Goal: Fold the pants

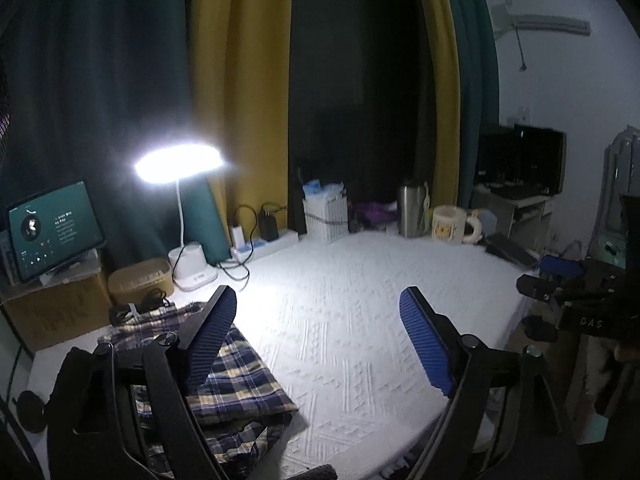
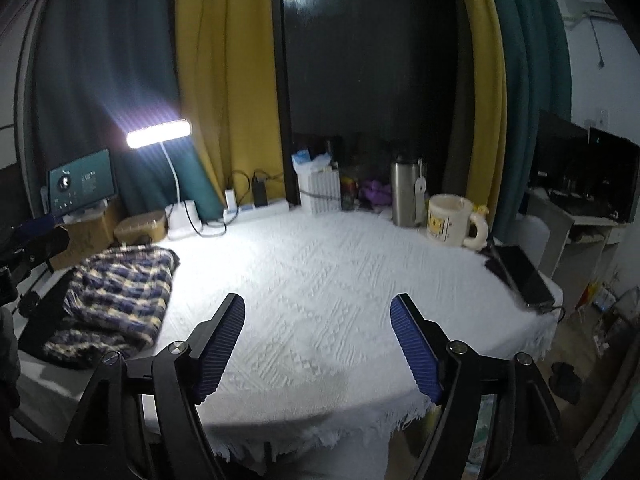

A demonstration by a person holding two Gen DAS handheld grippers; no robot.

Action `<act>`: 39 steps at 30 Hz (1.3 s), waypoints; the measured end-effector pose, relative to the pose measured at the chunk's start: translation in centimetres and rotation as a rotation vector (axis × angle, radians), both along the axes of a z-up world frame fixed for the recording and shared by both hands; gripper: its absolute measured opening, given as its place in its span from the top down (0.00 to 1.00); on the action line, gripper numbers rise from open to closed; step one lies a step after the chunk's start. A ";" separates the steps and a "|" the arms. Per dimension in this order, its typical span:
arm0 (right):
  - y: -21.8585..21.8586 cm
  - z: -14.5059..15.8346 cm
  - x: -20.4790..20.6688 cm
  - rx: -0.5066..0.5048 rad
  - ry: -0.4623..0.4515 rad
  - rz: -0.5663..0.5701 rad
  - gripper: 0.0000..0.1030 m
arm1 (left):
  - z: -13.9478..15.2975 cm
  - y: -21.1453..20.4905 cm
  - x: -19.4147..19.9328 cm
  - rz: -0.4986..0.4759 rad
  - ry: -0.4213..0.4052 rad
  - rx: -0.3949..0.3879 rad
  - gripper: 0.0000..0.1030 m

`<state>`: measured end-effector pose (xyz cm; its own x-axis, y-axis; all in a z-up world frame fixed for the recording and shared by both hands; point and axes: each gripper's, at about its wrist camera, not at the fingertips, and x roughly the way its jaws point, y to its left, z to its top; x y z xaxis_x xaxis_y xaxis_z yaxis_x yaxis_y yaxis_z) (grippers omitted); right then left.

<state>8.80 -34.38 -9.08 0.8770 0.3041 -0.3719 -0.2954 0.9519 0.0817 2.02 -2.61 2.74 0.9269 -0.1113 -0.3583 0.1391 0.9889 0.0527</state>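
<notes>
At the table's (image 2: 320, 280) far edge a white basket (image 2: 320, 190) held blue-and-white packets, beside one steel flask (image 2: 404, 194) and one mug (image 2: 450, 220). Both claws were spread wide and held nothing — the left gripper (image 1: 320, 340) hung over the near-left corner, the right gripper (image 2: 318, 344) over the near edge. One folded plaid pants (image 2: 120, 300) lay at the left edge.

White-clothed table (image 2: 320, 280) bears plaid pants (image 2: 116, 296), lamp (image 2: 180, 216), mug (image 2: 452, 220)

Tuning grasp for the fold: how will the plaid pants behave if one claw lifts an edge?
Navy-and-cream plaid cloth pants look limp, lying in rumpled layers, so they would likely drape. Stacked folds may separate. The textured white tablecloth may drag on them.
</notes>
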 end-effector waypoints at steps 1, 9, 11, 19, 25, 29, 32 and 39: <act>0.1 0.4 -0.3 0.000 -0.011 0.000 0.22 | 0.6 0.1 -0.5 0.009 -0.026 0.002 0.19; 1.0 3.4 -1.8 0.002 -0.079 0.021 0.02 | 2.5 1.0 -2.1 0.055 -0.092 -0.012 0.18; 1.2 4.1 -2.1 0.002 -0.094 0.017 0.01 | 2.7 1.5 -2.2 0.067 -0.087 -0.018 0.17; 2.2 6.6 -2.9 -0.016 -0.143 0.004 0.00 | 4.4 3.7 -4.1 0.126 -0.166 -0.038 0.02; 3.1 8.5 -3.8 -0.030 -0.189 0.009 0.00 | 5.4 5.5 -5.9 0.189 -0.228 -0.040 0.01; 3.8 9.5 -4.3 -0.045 -0.214 0.003 0.00 | 6.3 6.8 -6.4 0.233 -0.241 -0.037 0.01; 4.4 10.1 -4.7 -0.052 -0.233 0.006 0.00 | 6.6 7.2 -6.5 0.262 -0.241 -0.014 0.01; 5.9 11.4 -5.2 -0.060 -0.254 0.040 0.00 | 6.3 8.4 -7.1 0.298 -0.237 -0.030 0.01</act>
<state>3.56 -28.49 2.32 0.9322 0.3246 -0.1602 -0.3369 0.9398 -0.0565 -5.12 5.82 9.07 0.9770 0.1682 -0.1311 -0.1671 0.9857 0.0191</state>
